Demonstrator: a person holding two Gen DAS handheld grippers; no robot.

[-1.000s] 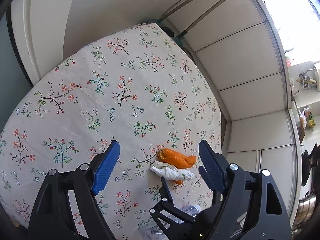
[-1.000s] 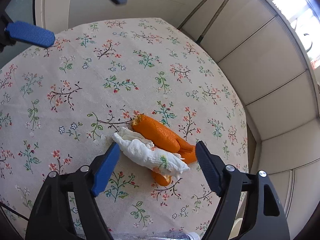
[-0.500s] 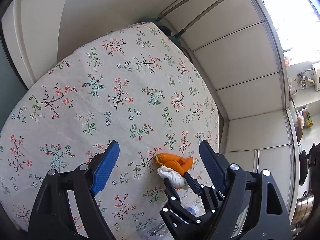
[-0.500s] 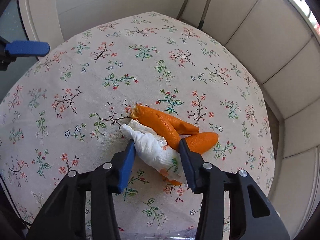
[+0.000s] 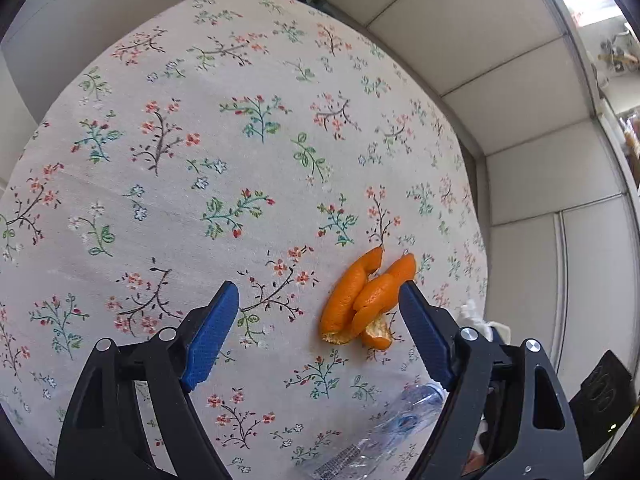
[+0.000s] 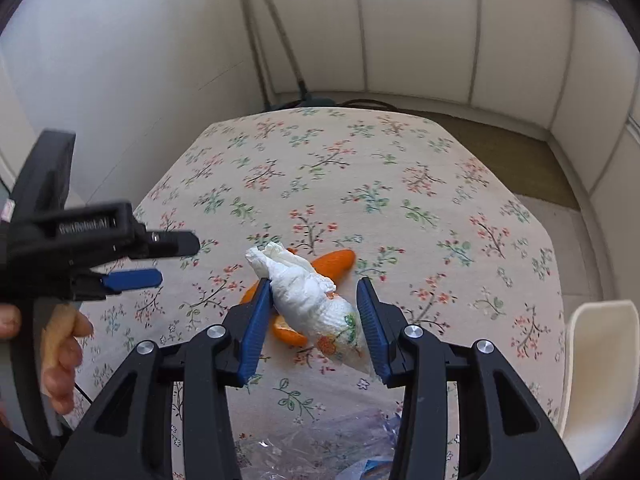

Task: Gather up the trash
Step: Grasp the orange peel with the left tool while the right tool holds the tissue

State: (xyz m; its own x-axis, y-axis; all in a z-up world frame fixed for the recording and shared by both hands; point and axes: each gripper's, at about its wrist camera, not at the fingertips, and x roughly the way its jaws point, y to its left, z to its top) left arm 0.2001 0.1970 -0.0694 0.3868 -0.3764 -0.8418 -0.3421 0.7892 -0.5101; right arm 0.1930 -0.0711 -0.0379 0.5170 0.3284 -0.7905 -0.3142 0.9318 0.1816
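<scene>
Your right tool (image 6: 316, 320) is gripping the crumpled white tissue (image 6: 308, 300), its jaws having just been closing onto the wad, and it is hanging clear above the orange peel (image 6: 336, 258). Keep that squeeze steady: the tissue is soft and is sitting loosely between the pads, so be carrying it level toward wherever you are collecting the rubbish. Your left tool (image 5: 316, 332) is standing released, with the orange peel (image 5: 366, 300) lying on the floral surface (image 5: 240, 140) just inside its right-hand pad. Be centring over the peel before closing. A clear plastic wrapper (image 5: 384, 432) is lying just this side of the peel.
</scene>
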